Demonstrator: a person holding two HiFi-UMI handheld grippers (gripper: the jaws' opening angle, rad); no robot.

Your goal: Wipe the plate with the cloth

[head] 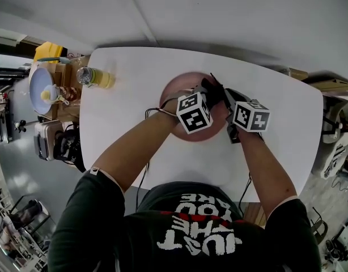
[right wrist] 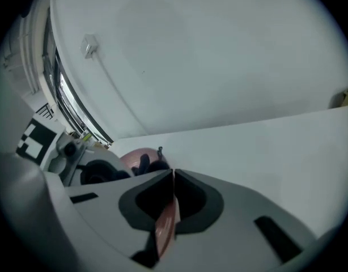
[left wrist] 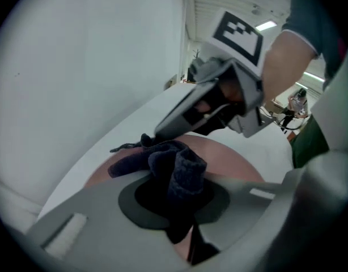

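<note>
Pink plate [head: 177,89] flat on white table [head: 123,106], mid-table. Dark blue cloth [left wrist: 177,166] bunched on it, pinched between fingers of left gripper [left wrist: 182,205]. Right gripper [right wrist: 173,180] fingers nipped nearly together on plate rim. Both grippers side by side over plate. Yellow container [head: 100,78] well apart, near table's far-left edge.

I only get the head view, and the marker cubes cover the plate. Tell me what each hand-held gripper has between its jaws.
Observer: The left hand-held gripper is shut on the dark blue cloth.
Operator: Now the right one.
Observer: The right hand-held gripper is clamped on the rim of the pink plate.
Operator: Say where the cloth sits.
Observer: It is bunched up and appears to rest on the plate's upper face.
</note>
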